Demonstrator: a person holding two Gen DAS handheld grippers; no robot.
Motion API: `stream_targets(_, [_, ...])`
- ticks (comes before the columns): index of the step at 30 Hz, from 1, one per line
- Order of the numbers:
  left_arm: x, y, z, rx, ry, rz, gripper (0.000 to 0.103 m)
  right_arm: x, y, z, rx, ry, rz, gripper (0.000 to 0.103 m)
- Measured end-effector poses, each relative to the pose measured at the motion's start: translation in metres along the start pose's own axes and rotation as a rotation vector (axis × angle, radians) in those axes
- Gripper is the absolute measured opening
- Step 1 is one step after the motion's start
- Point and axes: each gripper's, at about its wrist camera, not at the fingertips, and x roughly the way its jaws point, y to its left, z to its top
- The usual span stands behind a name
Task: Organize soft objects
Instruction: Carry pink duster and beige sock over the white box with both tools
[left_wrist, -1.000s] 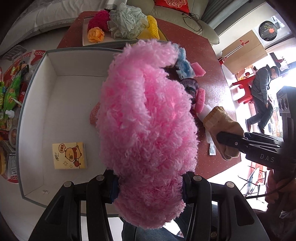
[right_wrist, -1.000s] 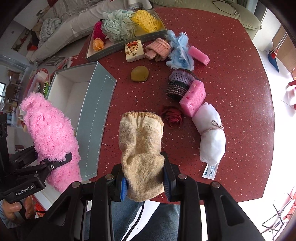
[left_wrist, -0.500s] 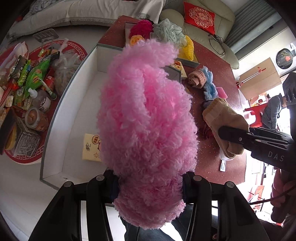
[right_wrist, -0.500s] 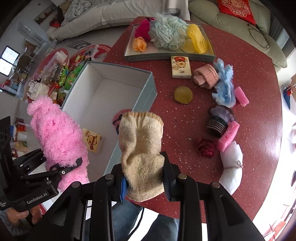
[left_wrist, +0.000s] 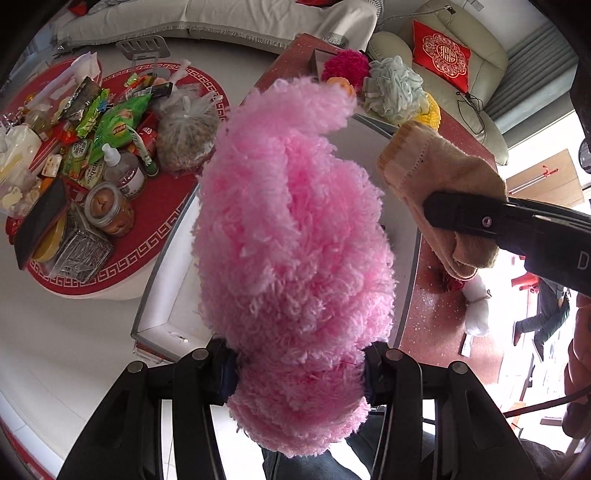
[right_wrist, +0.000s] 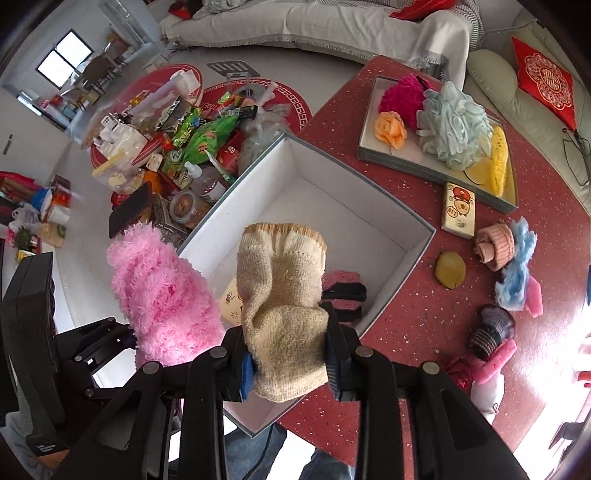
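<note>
Over white box (right_wrist: 369, 206): left gripper (left_wrist: 299, 369) clamps pink fluffy sock (left_wrist: 291, 236); right gripper (right_wrist: 290, 363) clamps beige sock (right_wrist: 284, 302).

Pink duster (left_wrist: 291, 236): long, fluffy, shaggy yarn. Beige sock (right_wrist: 282, 295): coarse matt knit cloth. Worktop (right_wrist: 461, 332): glossy red with pale speckles; box (right_wrist: 332, 206): smooth matt white card inside.

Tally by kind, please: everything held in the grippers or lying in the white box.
Pink fluffy item, in the left gripper: 1
Beige knit sock, in the right gripper: 1
Cartoon tissue pack, in the white box: 1
Pink-and-black knit item, in the box: 1
Total: 4
</note>
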Motion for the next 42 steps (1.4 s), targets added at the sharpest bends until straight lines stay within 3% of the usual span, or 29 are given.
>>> stream_targets(42, [0.031, -0.013, 0.031, 0.071, 0.041, 0.038, 0.051, 0.047, -0.035, 0.025, 0.057, 0.103, -0.052, 0.033])
